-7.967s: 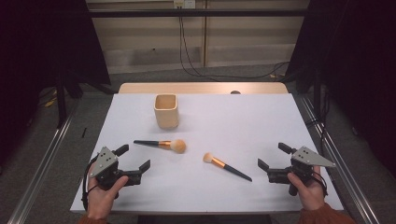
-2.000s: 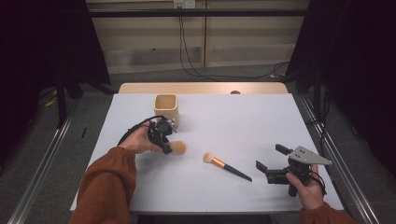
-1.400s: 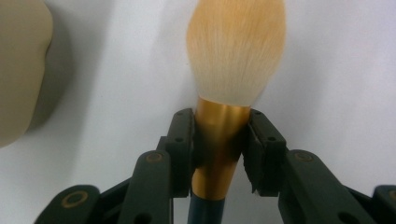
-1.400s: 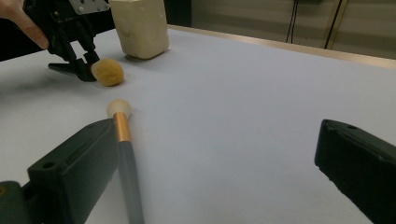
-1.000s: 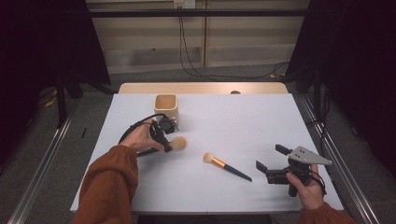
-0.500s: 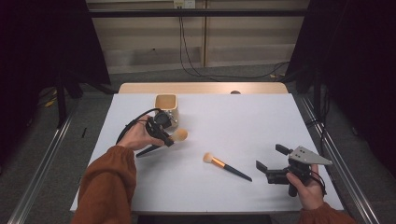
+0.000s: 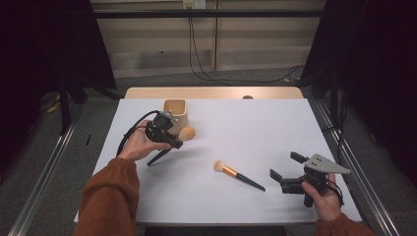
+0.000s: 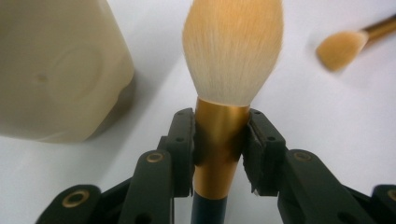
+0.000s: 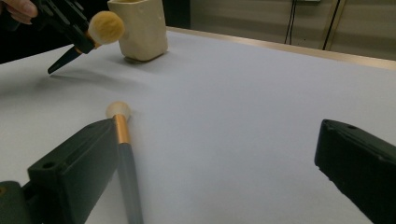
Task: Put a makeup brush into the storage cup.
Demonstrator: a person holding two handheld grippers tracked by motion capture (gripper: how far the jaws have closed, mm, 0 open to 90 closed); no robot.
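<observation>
The left gripper (image 7: 169, 139) is pinching the large brush (image 8: 224, 140) by its gold ferrule, jaws pressing on both sides; the brush is hanging clear of the sheet, bristle head (image 7: 187, 133) sitting just beside the cream cup (image 7: 175, 112), dark handle tip slanting down toward the sheet. The right gripper (image 7: 290, 170) is resting low at the near right, jaws standing spread with nothing between them. A second brush (image 7: 239, 176) is lying flat between the two grippers. All this is sitting on a white sheet (image 7: 255, 128) covering a wooden table (image 7: 211, 93); grey floor, dark curtains and trailing cables (image 7: 196, 54) are lying behind. Against two seconds ago: the large brush is now lifted and nearer the cup, left hand higher; the second brush and right gripper are staying put.
</observation>
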